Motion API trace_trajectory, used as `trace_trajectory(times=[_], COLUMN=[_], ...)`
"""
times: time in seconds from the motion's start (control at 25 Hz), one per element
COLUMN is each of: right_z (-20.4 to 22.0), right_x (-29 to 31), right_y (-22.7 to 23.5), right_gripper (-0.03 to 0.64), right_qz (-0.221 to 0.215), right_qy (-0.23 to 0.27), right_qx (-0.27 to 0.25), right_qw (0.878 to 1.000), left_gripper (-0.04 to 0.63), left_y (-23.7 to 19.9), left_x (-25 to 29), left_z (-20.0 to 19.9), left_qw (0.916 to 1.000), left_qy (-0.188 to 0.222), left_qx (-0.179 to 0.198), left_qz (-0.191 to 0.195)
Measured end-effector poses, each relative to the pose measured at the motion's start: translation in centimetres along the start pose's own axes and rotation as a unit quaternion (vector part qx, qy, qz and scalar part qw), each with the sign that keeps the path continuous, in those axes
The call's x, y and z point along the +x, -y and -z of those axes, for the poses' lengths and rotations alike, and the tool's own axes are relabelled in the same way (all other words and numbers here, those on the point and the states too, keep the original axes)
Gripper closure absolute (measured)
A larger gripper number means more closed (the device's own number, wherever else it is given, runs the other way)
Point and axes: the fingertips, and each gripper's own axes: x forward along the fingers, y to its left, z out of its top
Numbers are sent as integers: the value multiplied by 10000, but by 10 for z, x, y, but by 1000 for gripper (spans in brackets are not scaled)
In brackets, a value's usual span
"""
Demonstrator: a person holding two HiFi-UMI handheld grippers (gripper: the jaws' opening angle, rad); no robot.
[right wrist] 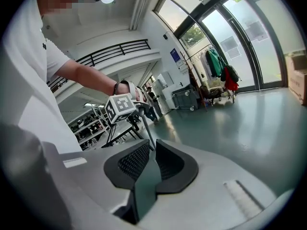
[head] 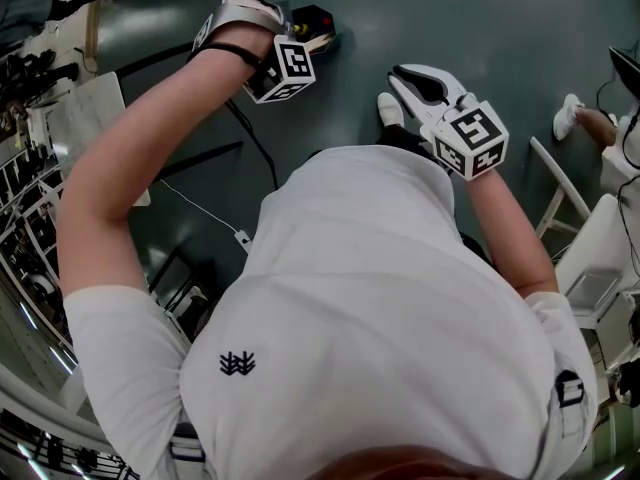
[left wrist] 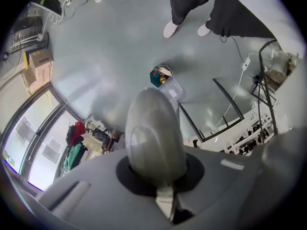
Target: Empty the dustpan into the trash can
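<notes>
1. A grey dustpan (left wrist: 153, 133) is clamped in the left gripper (left wrist: 160, 186). The fingers are closed on its narrow stem, and its rounded body reaches out past the fingertips, aimed down at the floor (left wrist: 105, 56).
2. A small clear trash can (left wrist: 166, 82), with blue and yellow things inside, sits on the floor just beyond the dustpan's far end, in line with the left fingers.
3. The right gripper (right wrist: 152, 150) has its fingers drawn almost together, with a thin dark strip (right wrist: 144, 186) pinched between the dark pads (right wrist: 132, 161). What the strip belongs to cannot be told.
4. Beyond the right fingers and to their left hangs the left gripper's marker cube (right wrist: 120, 108). A thin rod (right wrist: 145, 128) slants from under it down behind the right fingertips.
5. In the head view both grippers are held out in front of the person's white shirt (head: 380, 298), well apart from each other, the left one reaching farther out.
6. Past the trash can from the left fingers stand the person's white shoes (left wrist: 170, 28) and dark trousers (left wrist: 192, 4).
7. Cardboard boxes (left wrist: 41, 66) lie far to the left of those fingers, and a black frame (left wrist: 225, 99) lies to their right.
8. Well ahead of the right fingers, a clothes rack (right wrist: 220, 68) with green and red garments stands before tall glass doors (right wrist: 240, 37).
</notes>
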Motion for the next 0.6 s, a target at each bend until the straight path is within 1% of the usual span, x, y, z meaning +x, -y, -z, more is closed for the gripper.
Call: trace_trajectory(times=[0.16, 0.28, 0.36, 0.48, 0.6], right_z=[-8, -11, -11, -12, -12], right_x=[6, 15, 20, 25, 30], right_y=[-7, -16, -25, -44, -59], right_gripper=[574, 574, 574, 574, 574], right_qz=[-207, -388, -496, -638, -792], right_qy=[-94, -202, -254, -330, -410], right_qx=[-136, -270, -366, -520, -717], right_qw=[9996, 9987, 9978, 9961, 9934], left_gripper=[538, 538, 540, 538, 538], left_y=[23, 46, 66, 100, 142], left_x=[-1, 0, -2, -8, -15], left_z=[19, 32, 39, 50, 54], left_qw=[9988, 9955, 9926, 9881, 9795], left_qy=[-17, 3, -13, -70, -114], left_qx=[-376, -765, -994, -1239, -1617], left_qz=[311, 560, 703, 909, 1197])
